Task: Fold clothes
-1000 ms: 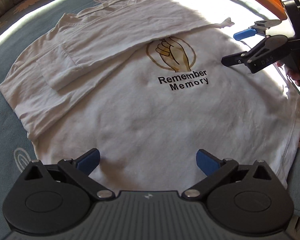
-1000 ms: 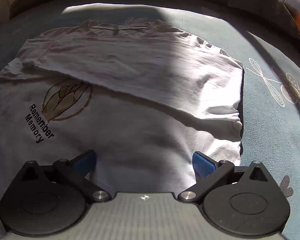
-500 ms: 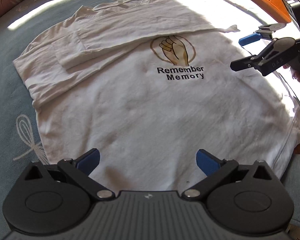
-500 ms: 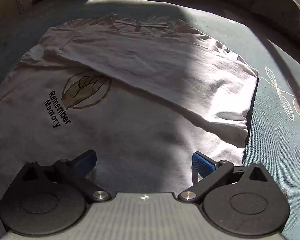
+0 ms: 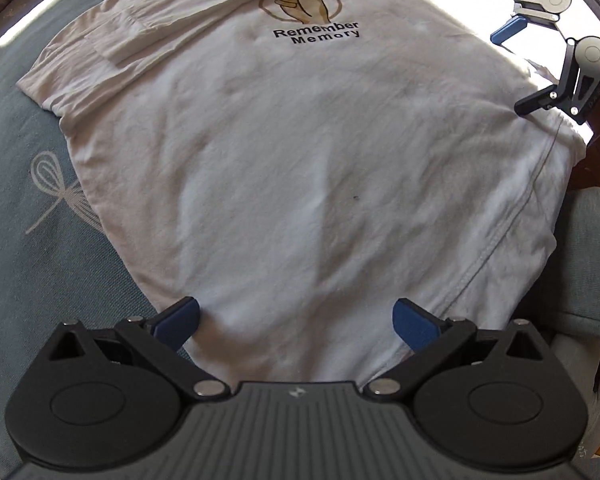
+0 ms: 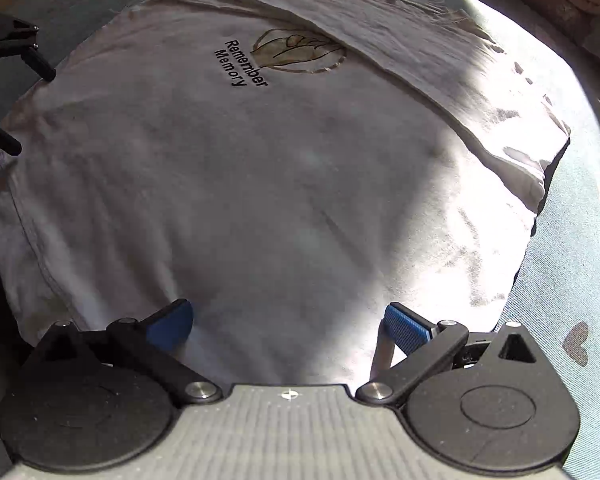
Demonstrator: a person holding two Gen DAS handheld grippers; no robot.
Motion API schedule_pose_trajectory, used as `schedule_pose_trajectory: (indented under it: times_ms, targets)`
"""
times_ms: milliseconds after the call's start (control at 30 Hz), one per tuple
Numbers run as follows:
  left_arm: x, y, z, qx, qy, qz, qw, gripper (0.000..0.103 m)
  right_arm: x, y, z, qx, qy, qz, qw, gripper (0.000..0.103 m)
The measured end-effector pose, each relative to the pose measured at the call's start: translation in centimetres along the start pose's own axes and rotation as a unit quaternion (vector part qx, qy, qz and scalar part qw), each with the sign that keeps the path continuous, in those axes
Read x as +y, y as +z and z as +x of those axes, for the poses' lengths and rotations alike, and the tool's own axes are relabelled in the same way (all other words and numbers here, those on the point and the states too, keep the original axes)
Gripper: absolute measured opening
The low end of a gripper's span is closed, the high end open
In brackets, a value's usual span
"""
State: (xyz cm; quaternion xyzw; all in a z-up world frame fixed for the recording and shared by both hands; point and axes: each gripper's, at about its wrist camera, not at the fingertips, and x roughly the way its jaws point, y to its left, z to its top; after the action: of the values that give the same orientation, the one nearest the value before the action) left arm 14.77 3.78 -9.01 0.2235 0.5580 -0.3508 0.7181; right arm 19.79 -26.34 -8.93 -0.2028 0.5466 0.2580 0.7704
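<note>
where shirt (image 5: 300, 168) ends, bare bedspread (image 5: 40, 260)

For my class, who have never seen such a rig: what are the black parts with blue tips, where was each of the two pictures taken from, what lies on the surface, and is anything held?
There is no robot here. A person holds a two-finger tool in each hand, and a wide-angle camera on each tool looks forward along its fingers.

In the left wrist view, the left gripper fills the bottom edge, and the right gripper shows at the upper right. The right wrist view is taken from that second tool, so the right gripper sits along its bottom.

A white long-sleeved shirt lies flat on a blue-grey patterned cover. It bears a hand emblem and the words "Remember Memory". One sleeve is already folded across the chest.

Both grippers are open, over the shirt. Neither holds anything.
</note>
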Motion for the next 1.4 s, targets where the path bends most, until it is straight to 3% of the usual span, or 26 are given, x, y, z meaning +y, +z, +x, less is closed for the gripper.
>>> schedule_pose_trajectory:
  times_ms: [100,167,333,433,567,633,800,900,1000,1100,1200,1300,1400]
  targets:
    - [-1.9,0.7,-0.3,-0.018,-0.025,0.046,0.9985,0.102,0.3,-1.0,-0.7,0.013,0.006,-0.01,1.0,0.103]
    - [-2.8,0.6,0.3,-0.008,-0.04,0.06,0.9974,0.102,0.6,-1.5,-0.8,0.02,0.02,-0.01,1.0,0.103]
    - [-3.4,-0.9,0.9,0.024,-0.026,0.075,0.9965,0.102,0.5,-3.6,-1.8,0.035,0.028,-0.007,0.999,0.103]
    - [-3.4,0.2,0.7,0.012,-0.029,0.076,0.9966,0.102,0.2,-4.4,-2.5,0.049,0.018,0.005,0.999,0.103]
    - [-3.9,2.2,0.9,-0.016,-0.033,0.092,0.9951,0.102,1.7,-2.5,-3.2,-0.011,0.036,-0.035,0.999,0.103]
    - [-4.3,3.1,1.8,-0.025,-0.035,0.106,0.9935,0.102,2.8,-2.3,-2.6,-0.021,0.046,-0.071,0.996,0.103]
    - [-4.1,1.4,2.3,-0.011,-0.017,0.12,0.9926,0.102,5.4,-1.9,-1.2,-0.042,0.069,-0.156,0.984,0.103]
    - [-3.4,-0.2,1.5,0.014,-0.013,0.115,0.9932,0.102,4.0,-3.3,-1.9,-0.013,0.068,-0.135,0.988,0.103]
    - [-2.5,0.4,0.5,0.014,-0.019,0.084,0.9962,0.102,2.7,-3.5,-3.0,0.011,0.061,-0.123,0.99,0.103]
    - [-1.1,3.0,0.0,-0.023,-0.009,0.044,0.9987,0.102,-0.6,-1.3,-3.3,-0.029,0.04,-0.042,0.998,0.103]
    - [0.9,6.5,0.5,-0.061,0.006,-0.006,0.9981,0.102,-4.0,2.0,-2.0,-0.075,0.0,0.04,0.996,0.103]
    - [3.1,8.5,1.9,-0.06,0.017,-0.048,0.9969,0.102,-7.5,4.7,0.1,-0.097,-0.011,0.111,0.989,0.103]
    - [5.3,9.2,3.2,-0.041,0.027,-0.096,0.9941,0.102,-9.0,5.0,2.1,-0.086,-0.004,0.147,0.985,0.103]
